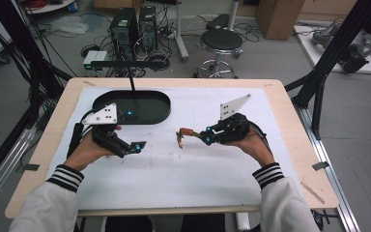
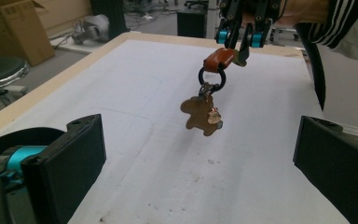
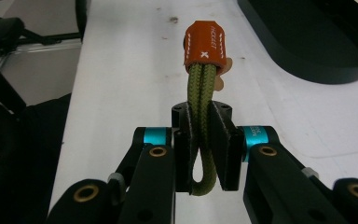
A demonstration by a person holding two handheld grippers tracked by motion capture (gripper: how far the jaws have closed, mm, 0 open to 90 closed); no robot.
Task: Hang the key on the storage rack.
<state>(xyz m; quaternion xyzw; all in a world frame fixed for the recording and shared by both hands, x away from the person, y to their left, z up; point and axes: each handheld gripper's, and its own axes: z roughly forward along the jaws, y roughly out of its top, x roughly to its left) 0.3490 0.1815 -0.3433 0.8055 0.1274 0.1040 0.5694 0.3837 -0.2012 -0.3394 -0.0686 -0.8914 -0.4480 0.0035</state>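
**Keychain held up by its cord above the desk**

Nearest, the left tongs are kept wide open with nothing between them, probably so that the hanging piece can be received. Further on, the keychain is held in the air over the white cover of the desk, between the two hands. Its green cord loop is clamped by the closed right tongs, so the bear-shaped tag hangs free. Beyond lies a dark oval tray.

Brown pendant mostly hidden behind orange sleeve in right gripper view; black tray cut off at the edge.
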